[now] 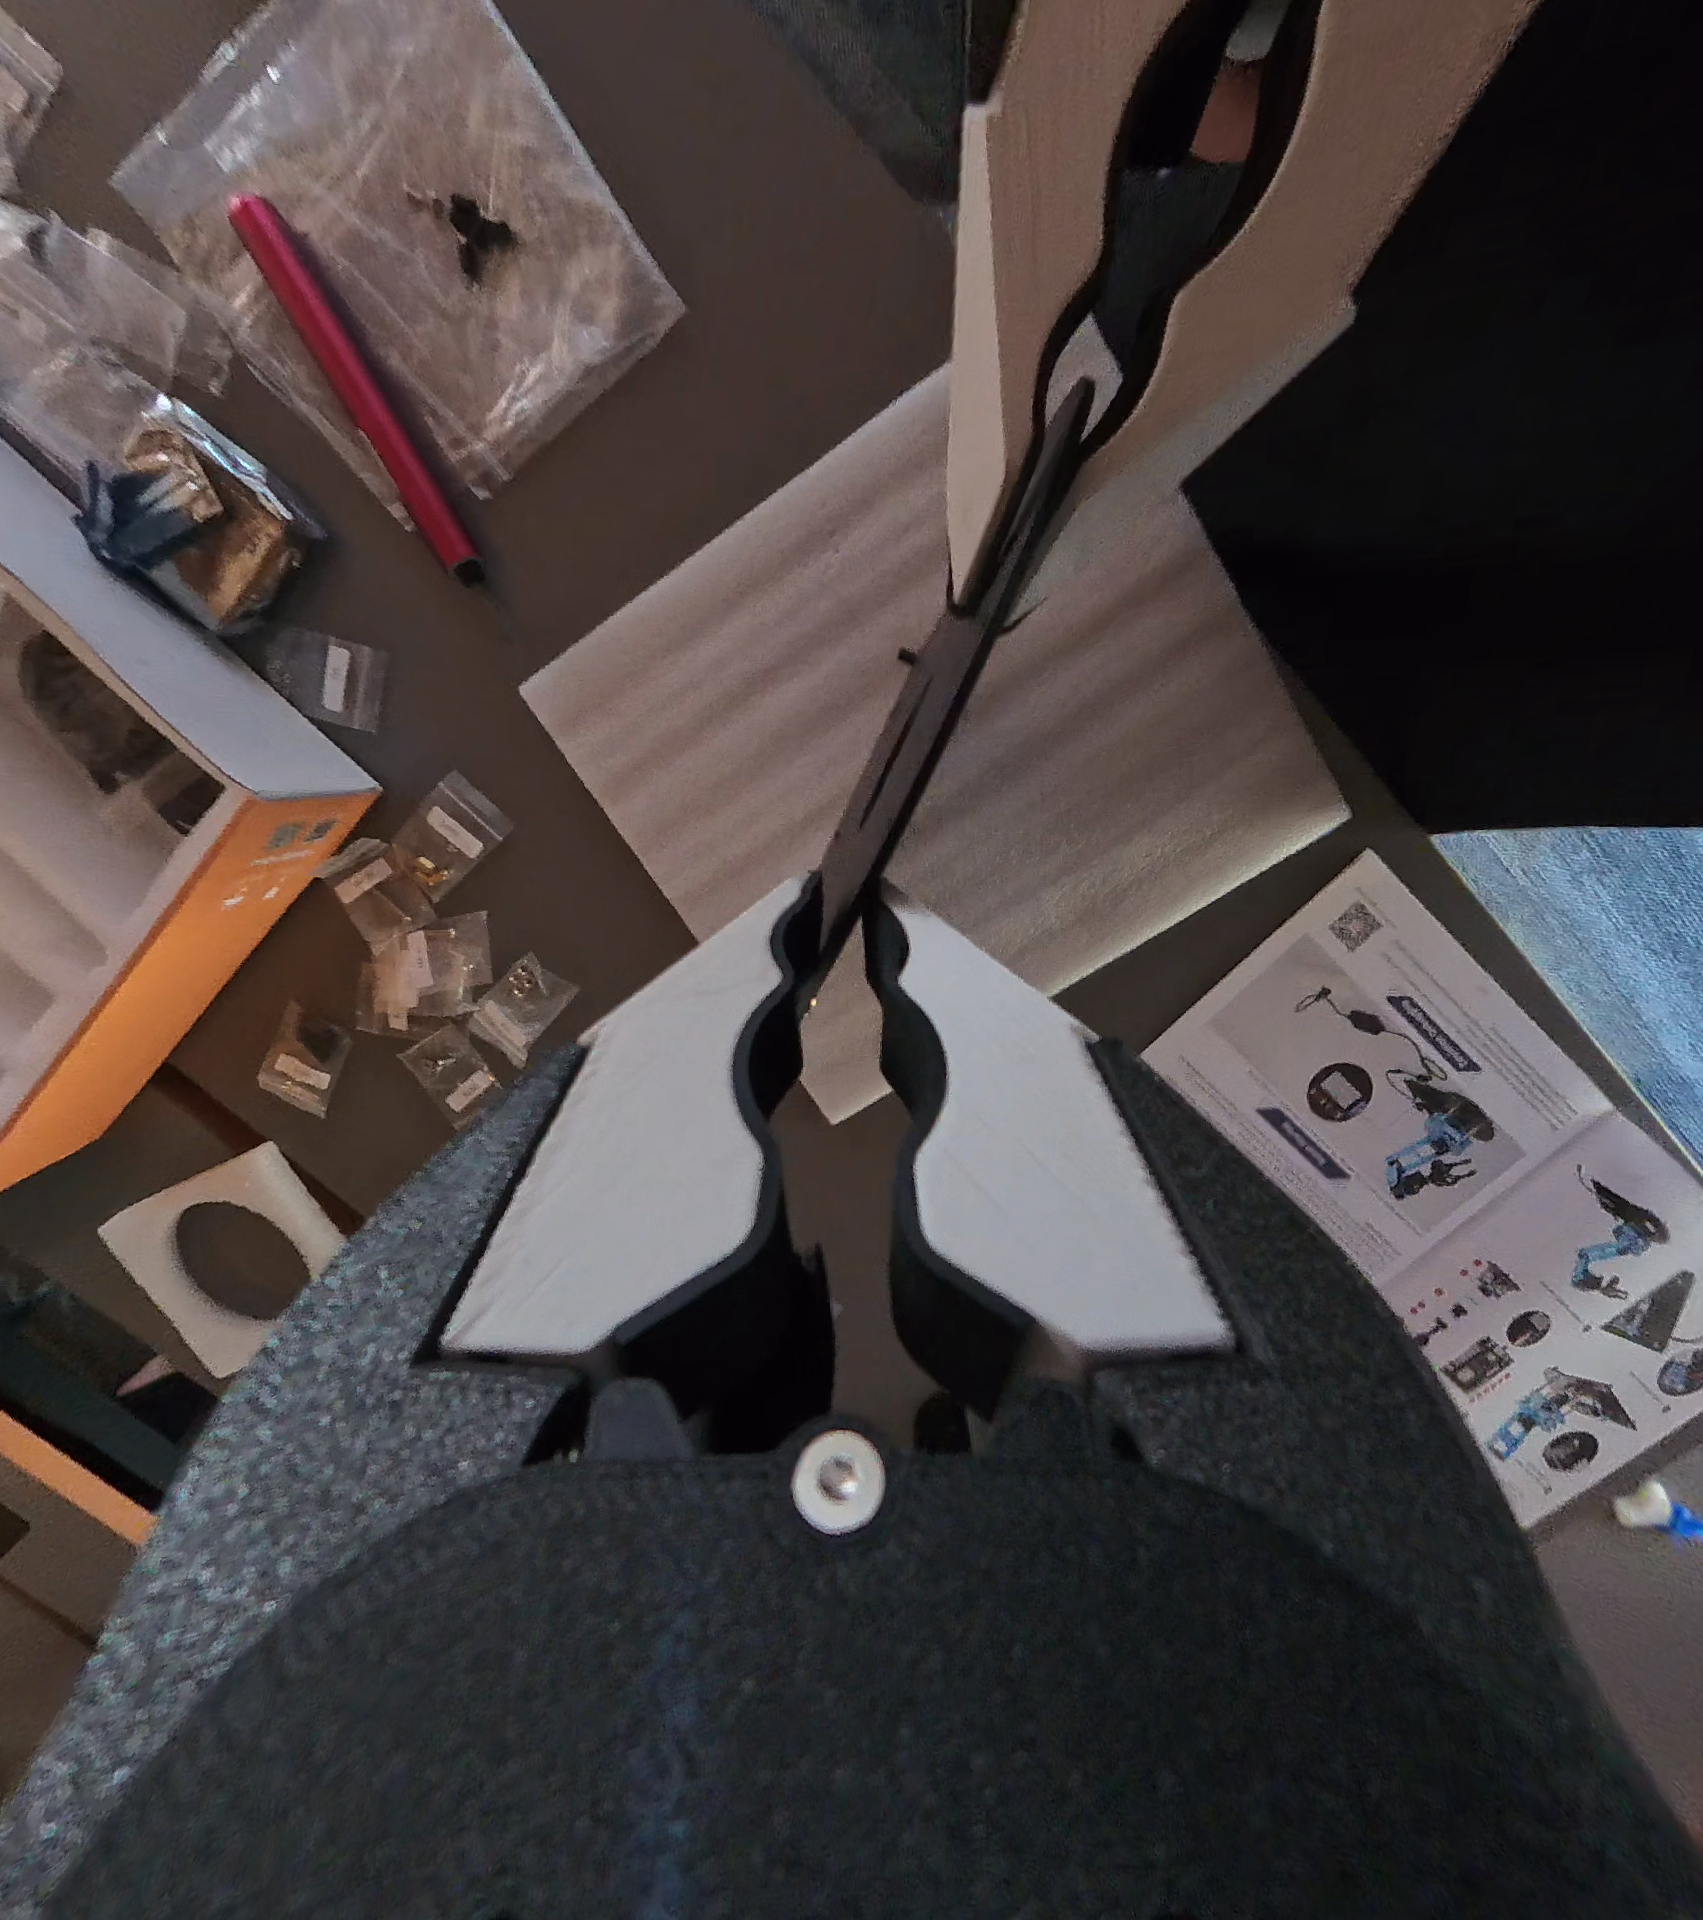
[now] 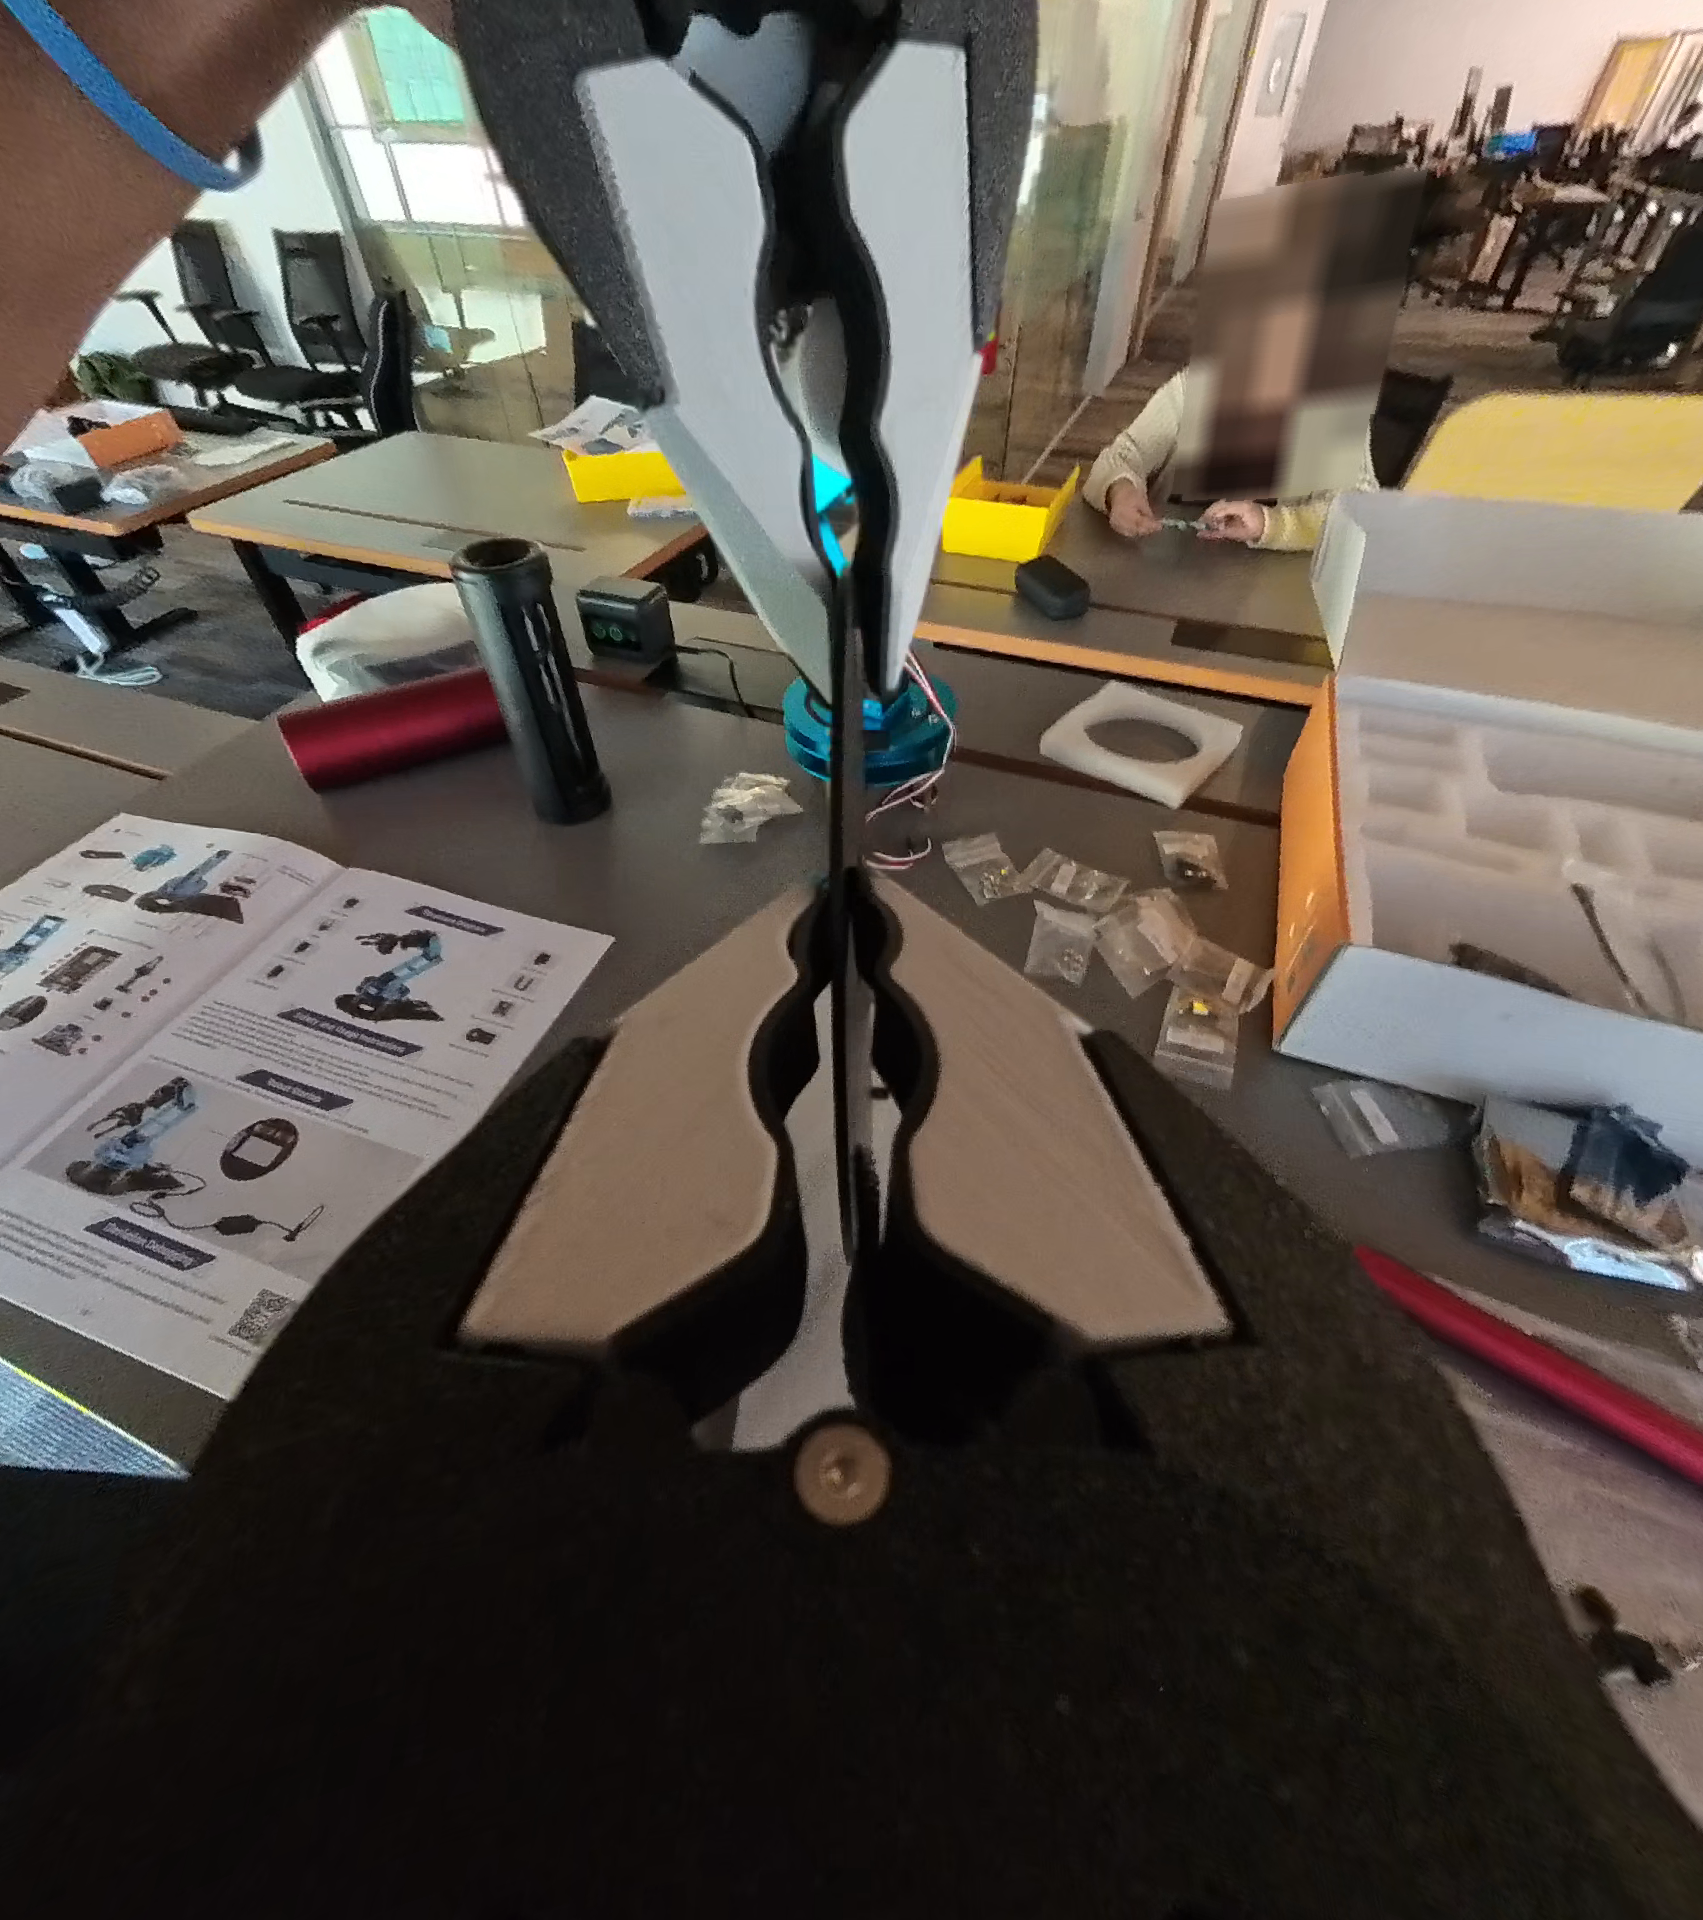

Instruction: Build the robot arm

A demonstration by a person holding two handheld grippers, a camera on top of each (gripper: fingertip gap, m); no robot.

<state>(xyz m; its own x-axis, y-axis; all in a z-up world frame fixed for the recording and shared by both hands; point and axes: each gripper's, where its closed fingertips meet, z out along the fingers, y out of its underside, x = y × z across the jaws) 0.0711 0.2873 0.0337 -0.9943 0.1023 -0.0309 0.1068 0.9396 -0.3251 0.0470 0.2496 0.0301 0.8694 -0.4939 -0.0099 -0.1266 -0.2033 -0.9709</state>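
A thin flat black plate (image 1: 894, 758) hangs in the air over the table, held at both ends. My left gripper (image 1: 847, 909) is shut on its near end. My right gripper (image 1: 977, 587) comes in from above and is shut on its far end. In the right wrist view the plate (image 2: 839, 800) shows edge-on as a narrow black line. There my right gripper (image 2: 842, 894) clamps it from below and my left gripper (image 2: 857, 675) from above. A blue round metal base (image 2: 914, 743) with thin wires stands on the table just behind the plate.
An open illustrated manual (image 2: 203, 1039), an orange box with white foam (image 2: 1553, 831), several small parts bags (image 2: 1117, 925), a red tool (image 2: 1574, 1392), a foam ring (image 2: 1138, 743) and black (image 2: 530, 675) and red (image 2: 390, 727) cylinders lie about. A white foam sheet (image 1: 1086, 790) lies under the plate. A person sits at a far table. My hands' fingertips stand some 5 cm from each other.
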